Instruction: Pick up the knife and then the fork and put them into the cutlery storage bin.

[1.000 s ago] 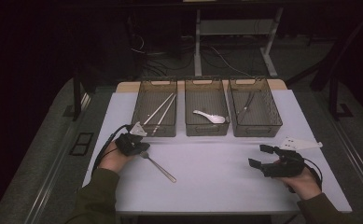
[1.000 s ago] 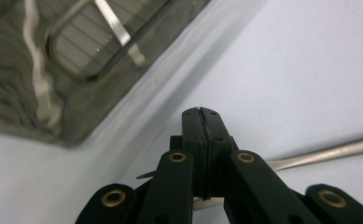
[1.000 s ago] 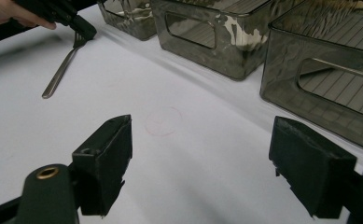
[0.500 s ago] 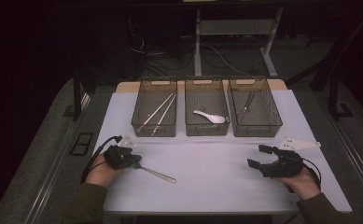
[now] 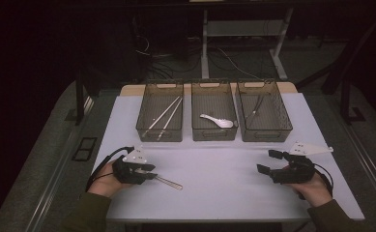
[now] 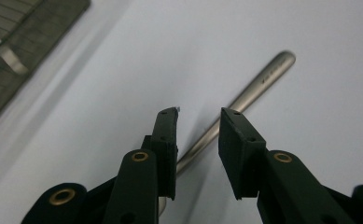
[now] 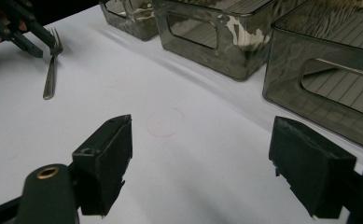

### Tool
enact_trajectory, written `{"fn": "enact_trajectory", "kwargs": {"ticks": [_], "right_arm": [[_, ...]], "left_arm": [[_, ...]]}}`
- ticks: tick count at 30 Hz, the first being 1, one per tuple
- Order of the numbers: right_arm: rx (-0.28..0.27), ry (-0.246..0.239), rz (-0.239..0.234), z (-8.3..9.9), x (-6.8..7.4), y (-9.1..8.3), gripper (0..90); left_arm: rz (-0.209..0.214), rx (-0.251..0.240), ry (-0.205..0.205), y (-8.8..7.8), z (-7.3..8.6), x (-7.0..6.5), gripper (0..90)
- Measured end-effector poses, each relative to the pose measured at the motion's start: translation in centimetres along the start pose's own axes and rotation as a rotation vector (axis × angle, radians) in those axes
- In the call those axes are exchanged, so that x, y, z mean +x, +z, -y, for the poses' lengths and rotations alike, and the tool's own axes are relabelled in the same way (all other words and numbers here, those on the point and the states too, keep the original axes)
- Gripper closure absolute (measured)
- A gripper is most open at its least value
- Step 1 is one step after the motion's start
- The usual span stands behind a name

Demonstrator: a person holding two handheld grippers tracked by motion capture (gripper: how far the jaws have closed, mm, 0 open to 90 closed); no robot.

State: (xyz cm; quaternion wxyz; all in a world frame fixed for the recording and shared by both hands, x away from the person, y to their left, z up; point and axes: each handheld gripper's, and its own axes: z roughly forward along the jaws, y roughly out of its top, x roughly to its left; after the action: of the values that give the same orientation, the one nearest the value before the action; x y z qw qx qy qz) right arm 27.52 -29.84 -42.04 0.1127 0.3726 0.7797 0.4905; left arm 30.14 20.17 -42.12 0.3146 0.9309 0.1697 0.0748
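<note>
A metal fork (image 5: 170, 182) lies flat on the white table (image 5: 224, 193), near the front left. My left gripper (image 5: 151, 174) sits at the fork's head end. In the left gripper view its jaws (image 6: 198, 116) have just been opening; the fork handle (image 6: 258, 84) runs out between them with a gap on each side. My right gripper (image 5: 267, 162) rests at the front right, open with nothing in it (image 7: 200, 135). The right gripper view shows the fork (image 7: 51, 74) with its tines by the left gripper (image 7: 11, 25).
Three dark see-through bins stand in a row at the back. The left bin (image 5: 159, 139) holds chopsticks (image 5: 164, 115), the middle bin (image 5: 214, 137) a white spoon (image 5: 217, 121), the right bin (image 5: 267, 138) a dark utensil (image 5: 255, 108). A faint red circle (image 7: 165, 122) marks the table.
My left hand has drawn back toward the table's front edge, and the fork now lies on the table with the jaws parted around it. The right hand has stayed still.
</note>
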Motion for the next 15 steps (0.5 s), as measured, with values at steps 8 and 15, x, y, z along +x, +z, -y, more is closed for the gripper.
{"fn": "enact_trajectory", "kwargs": {"ticks": [8, 15], "right_arm": [[-0.005, 0.005, -0.002, -0.1, -0.1, 0.0, 21.2], [-0.008, 0.01, 0.0, -0.1, -0.1, 0.0, 21.2]], "left_arm": [[0.028, 0.044, 0.009, 1.0, 0.6, 0.3, 68.4], [0.035, 0.029, 0.008, 1.6, -0.1, 0.0, 74.4]]}}
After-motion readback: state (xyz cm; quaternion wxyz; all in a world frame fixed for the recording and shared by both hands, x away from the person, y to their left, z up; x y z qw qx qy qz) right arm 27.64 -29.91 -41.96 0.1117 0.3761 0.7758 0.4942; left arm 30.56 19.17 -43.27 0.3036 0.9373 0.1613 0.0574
